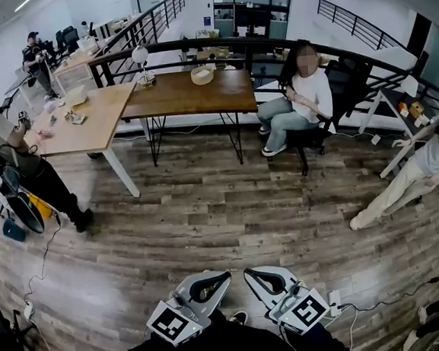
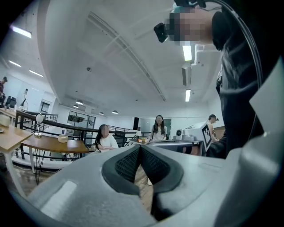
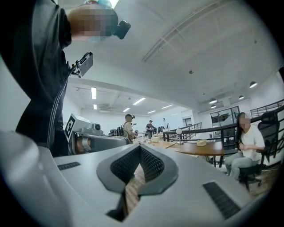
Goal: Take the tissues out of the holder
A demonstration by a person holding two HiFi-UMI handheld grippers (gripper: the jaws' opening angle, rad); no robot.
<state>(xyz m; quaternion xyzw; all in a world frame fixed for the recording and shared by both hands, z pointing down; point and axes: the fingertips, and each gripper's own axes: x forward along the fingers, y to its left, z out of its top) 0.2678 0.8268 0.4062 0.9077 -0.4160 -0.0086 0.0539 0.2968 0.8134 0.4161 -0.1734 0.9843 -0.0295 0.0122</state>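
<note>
The grey left gripper (image 1: 213,282) and right gripper (image 1: 260,278) are both closed tight, holding nothing, well short of the brown wooden table (image 1: 182,98). The pale round holder (image 1: 202,74) on it perhaps has the tissues: light and soft, best pinched at the top sheet

In the head view we find the rear of the left gripper (image 1: 222,277) and right gripper (image 1: 251,273) hidden behind the wearer's dark clothing (image 1: 219,350). The round object (image 1: 202,74) on the dark table (image 1: 190,97) and the small items (image 1: 74,116) on the light table (image 1: 93,128) are too small for us to identify.
</note>
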